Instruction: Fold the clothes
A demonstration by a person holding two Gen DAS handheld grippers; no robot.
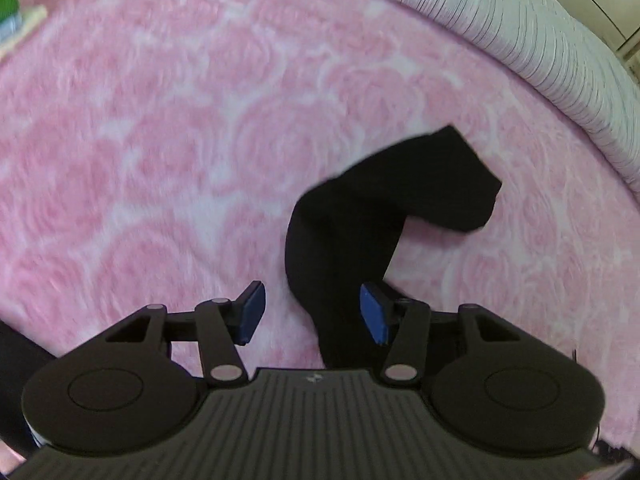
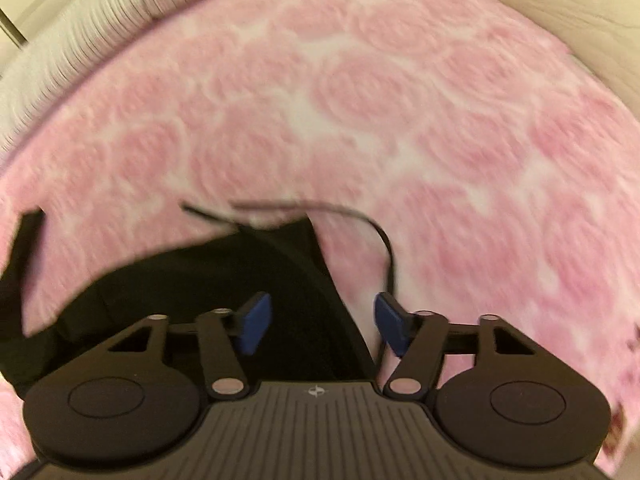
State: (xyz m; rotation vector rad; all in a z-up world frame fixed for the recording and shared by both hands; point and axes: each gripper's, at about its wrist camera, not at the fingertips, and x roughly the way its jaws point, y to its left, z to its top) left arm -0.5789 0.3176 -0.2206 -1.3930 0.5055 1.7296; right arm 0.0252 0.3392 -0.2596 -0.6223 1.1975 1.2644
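**Black garment on the pink blanket, both tools open above it**

In the left wrist view, the left tool (image 1: 312, 314) points down at a pink rose-patterned blanket (image 1: 160, 140). Its blue pads (image 1: 253, 312) stand apart with nothing pressed between them. A black garment (image 1: 360, 224) lies on the blanket, running from between the pads upward and then bending to the right, where its far end points toward a white ribbed cover (image 1: 520, 28) along the blanket's edge. The cloth passes through the gap nearer the right-hand pad than the left one; whether it touches that pad cannot be told. At the far left edge of this view sits a small green and white object (image 1: 12, 16), too blurred to identify.

In the right wrist view, the right tool (image 2: 320, 328) also points down at the blanket (image 2: 440, 120), its pads (image 2: 256, 326) apart and gripping nothing. The garment (image 2: 200, 288) spreads to the left of and beneath the tool, its right edge running down through the gap between the pads. A thin dark cord (image 2: 360, 216) arcs from the top of the cloth out to the right and drops toward the right-hand pad. The picture is motion-blurred. The white ribbed cover (image 2: 80, 32) shows at upper left.
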